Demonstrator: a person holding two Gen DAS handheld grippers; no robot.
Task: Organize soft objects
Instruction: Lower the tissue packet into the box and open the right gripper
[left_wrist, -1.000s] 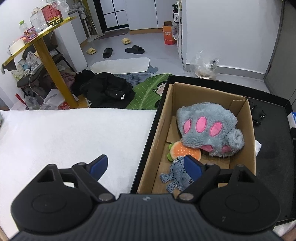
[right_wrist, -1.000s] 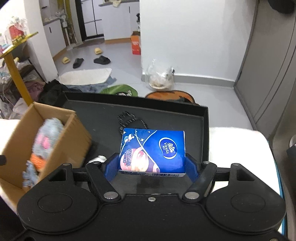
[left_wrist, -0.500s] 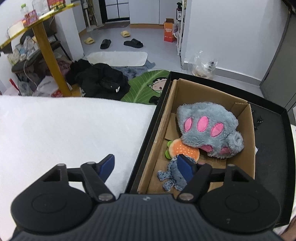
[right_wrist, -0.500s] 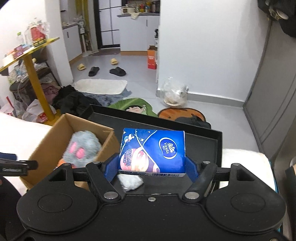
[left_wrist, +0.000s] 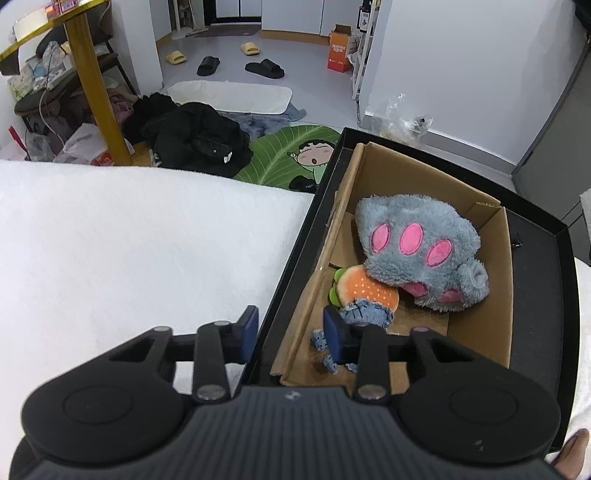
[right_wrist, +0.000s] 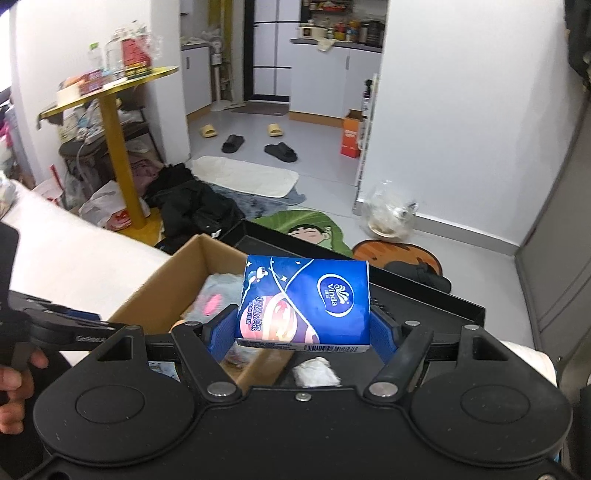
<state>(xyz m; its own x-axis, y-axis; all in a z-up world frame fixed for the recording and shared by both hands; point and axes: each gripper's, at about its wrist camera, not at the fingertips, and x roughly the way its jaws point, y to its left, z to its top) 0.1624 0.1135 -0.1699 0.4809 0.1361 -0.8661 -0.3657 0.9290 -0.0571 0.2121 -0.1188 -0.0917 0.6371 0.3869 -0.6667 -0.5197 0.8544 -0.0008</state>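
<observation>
Evidently the right gripper (right_wrist: 303, 328) clamps the tissue pack (right_wrist: 304, 301) above the cardboard box (right_wrist: 155, 291) — likely to drop it beside the plush paw (left_wrist: 421, 251). Left gripper (left_wrist: 291, 332) — jaws apart — straddles the box's wall, perhaps steadying it.

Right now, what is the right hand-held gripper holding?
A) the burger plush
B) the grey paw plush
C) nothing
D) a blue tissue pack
D: in the right wrist view the right hand-held gripper is clamped on the blue tissue pack between its blue pads, above the cardboard box; the grey paw plush and burger plush lie inside the box.
</observation>
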